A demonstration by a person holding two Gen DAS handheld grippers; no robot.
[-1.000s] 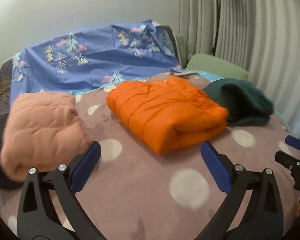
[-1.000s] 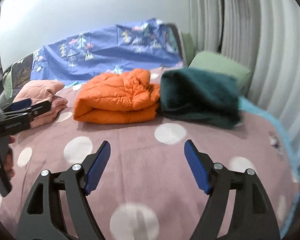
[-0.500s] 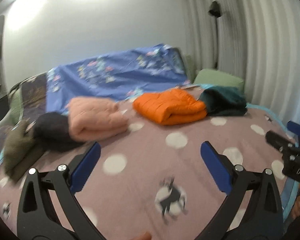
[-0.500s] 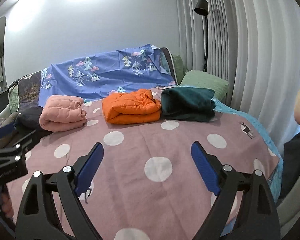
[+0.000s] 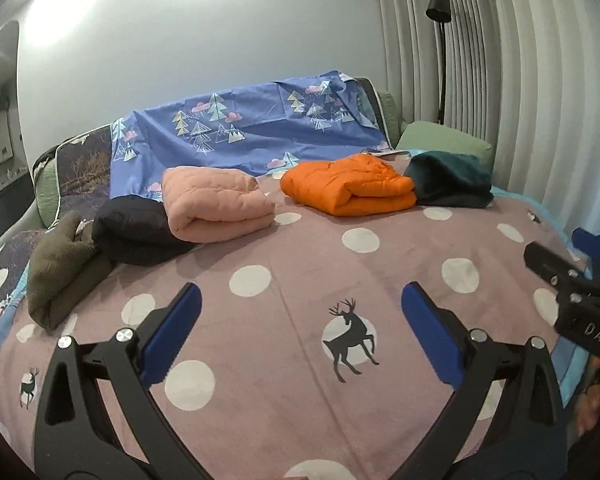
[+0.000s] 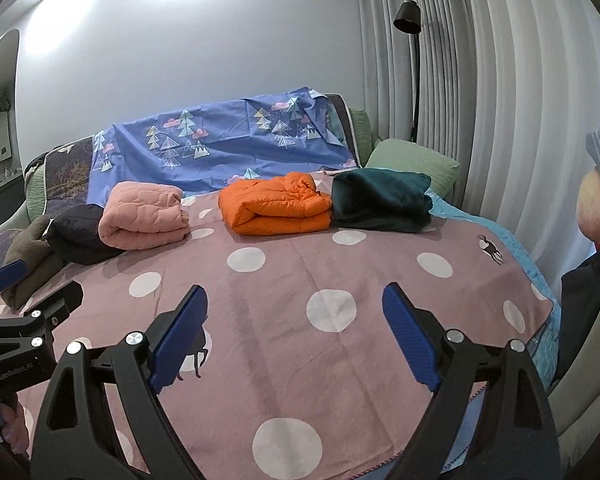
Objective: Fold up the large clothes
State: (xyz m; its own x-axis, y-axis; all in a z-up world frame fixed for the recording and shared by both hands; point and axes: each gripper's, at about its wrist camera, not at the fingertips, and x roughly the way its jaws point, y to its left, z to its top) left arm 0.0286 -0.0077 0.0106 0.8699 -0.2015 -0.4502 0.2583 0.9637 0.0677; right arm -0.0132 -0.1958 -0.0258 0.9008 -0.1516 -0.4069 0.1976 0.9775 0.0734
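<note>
Change: both grippers are backing off; five bundles are now showing, against three earlier.
Left gripper (image 5: 300,336): jaws are standing spread, empty.
Right gripper (image 6: 296,336): jaws have just been opening, nothing between.
Bundles: five are lying at 12 o'clock: olive (image 5: 60,264), black (image 5: 136,228), pink (image 5: 216,204), orange (image 5: 348,188), teal (image 5: 452,180).

Two wrist cameras, side by side, look across the bed toward the wall at its head.

The left wrist view sits low over the near part of the pink dotted bedspread (image 5: 300,280), aimed forward and slightly down between its own gripper (image 5: 298,320) fingers, with the right gripper (image 5: 572,292) at its right edge. The right wrist view looks the same way from just to the right, the left gripper (image 6: 28,312) at its left edge. Both stand well back and share the row of folded clothes (image 6: 276,204), blue sheet (image 5: 252,136), curtain (image 6: 480,100) and floor lamp (image 6: 408,16).
</note>
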